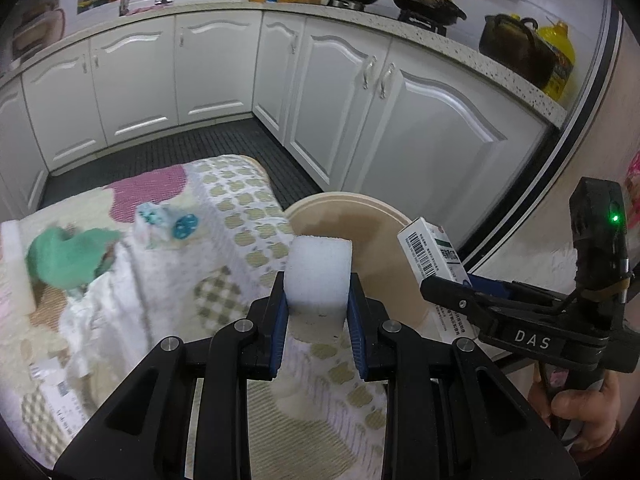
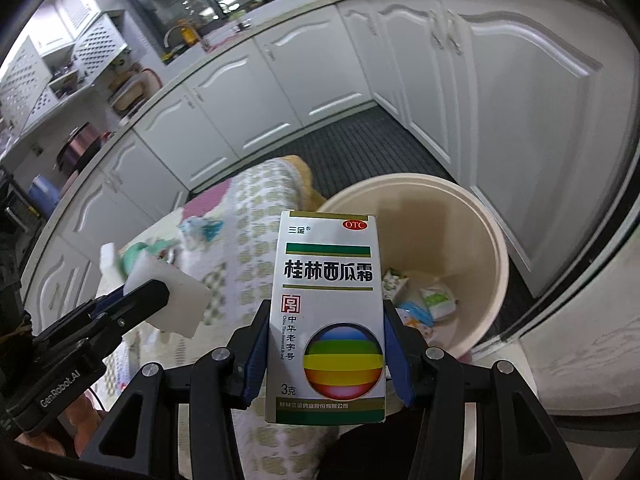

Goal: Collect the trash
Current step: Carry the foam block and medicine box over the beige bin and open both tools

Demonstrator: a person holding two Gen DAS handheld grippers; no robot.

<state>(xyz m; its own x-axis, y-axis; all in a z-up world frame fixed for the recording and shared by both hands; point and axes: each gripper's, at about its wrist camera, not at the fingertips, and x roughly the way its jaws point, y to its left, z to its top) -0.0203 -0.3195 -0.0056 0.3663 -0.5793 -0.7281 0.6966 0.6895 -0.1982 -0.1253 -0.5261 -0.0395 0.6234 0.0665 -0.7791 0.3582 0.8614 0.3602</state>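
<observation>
My left gripper [image 1: 318,304] is shut on a white foam block [image 1: 319,270] and holds it just in front of the beige bin [image 1: 384,210]. My right gripper [image 2: 326,328] is shut on a silver medicine box [image 2: 328,312] held upright beside the bin [image 2: 492,248], which contains several wrappers [image 2: 438,300]. The box also shows in the left wrist view [image 1: 428,250], with the right gripper [image 1: 452,286] on it. The left gripper [image 2: 132,300] with its foam block [image 2: 180,304] appears at the left of the right wrist view.
A cloth-covered table [image 1: 240,224] carries a green rag [image 1: 68,252], a blue-and-white crumpled wrapper [image 1: 160,220], a white foam slab [image 1: 12,264] and paper scraps [image 1: 60,388]. White cabinets [image 1: 400,128] stand behind the bin. A dark floor mat [image 1: 180,148] lies beyond the table.
</observation>
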